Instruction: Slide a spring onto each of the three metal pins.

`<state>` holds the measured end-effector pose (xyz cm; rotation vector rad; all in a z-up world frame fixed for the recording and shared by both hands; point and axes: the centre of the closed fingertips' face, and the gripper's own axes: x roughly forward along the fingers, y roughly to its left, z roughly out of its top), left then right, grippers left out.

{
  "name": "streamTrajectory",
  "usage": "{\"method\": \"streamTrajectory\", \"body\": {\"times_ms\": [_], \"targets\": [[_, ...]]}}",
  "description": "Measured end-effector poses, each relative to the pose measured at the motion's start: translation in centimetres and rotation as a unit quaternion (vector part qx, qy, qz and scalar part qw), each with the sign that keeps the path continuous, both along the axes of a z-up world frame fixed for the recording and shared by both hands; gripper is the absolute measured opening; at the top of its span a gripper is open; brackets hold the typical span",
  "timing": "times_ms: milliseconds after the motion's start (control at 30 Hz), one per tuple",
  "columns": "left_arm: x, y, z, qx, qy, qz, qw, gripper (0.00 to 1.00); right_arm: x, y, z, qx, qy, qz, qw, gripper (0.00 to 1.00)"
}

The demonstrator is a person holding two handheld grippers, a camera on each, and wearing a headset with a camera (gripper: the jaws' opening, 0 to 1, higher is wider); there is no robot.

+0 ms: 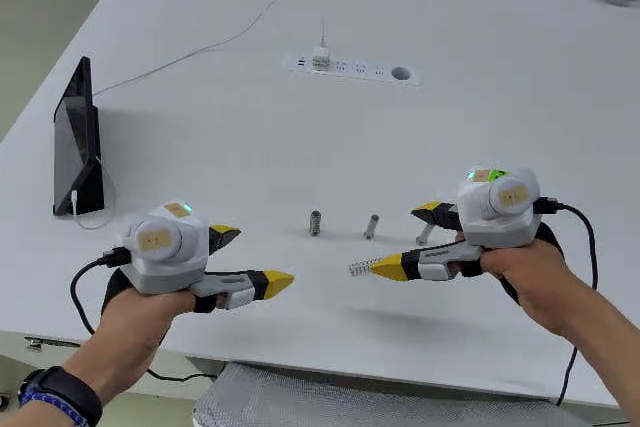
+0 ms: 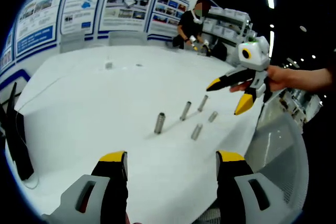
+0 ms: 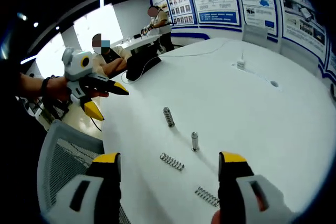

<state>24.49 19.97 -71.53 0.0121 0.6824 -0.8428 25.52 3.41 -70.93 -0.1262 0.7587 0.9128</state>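
Three short metal pins stand in a row on the white table. The left pin wears a spring. The middle pin is bare, and the right pin is partly hidden behind my right gripper. That gripper is open, and its lower tip is beside a loose spring lying flat. A second loose spring lies close to the right jaw. My left gripper hovers open and empty, left of the pins.
A tablet on a stand sits at the table's left edge. A power strip with a plugged cable lies at the back. A mesh chair back is below the front edge. People work at a far bench.
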Motion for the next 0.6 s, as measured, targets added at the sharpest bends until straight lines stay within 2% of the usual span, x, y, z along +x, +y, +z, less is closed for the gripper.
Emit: {"method": "streamTrajectory", "body": {"times_ms": [233, 367, 600], "targets": [[-0.4, -1.4, -0.4, 0.002, 0.008, -0.021, 0.9997, 0.73, -1.2, -1.7, -0.3, 0.005, 0.003, -0.025, 0.9997, 0.8], [-0.8, -2.6, -0.6, 0.005, 0.013, -0.038, 0.9992, 0.74, -2.1, -2.5, -0.4, 0.011, 0.009, -0.035, 0.9993, 0.81], [-0.9, -4.8, -0.9, 0.009, 0.016, -0.067, 0.9976, 0.74, -2.8, -3.9, -0.6, 0.01, 0.012, -0.052, 0.9985, 0.83]]}}
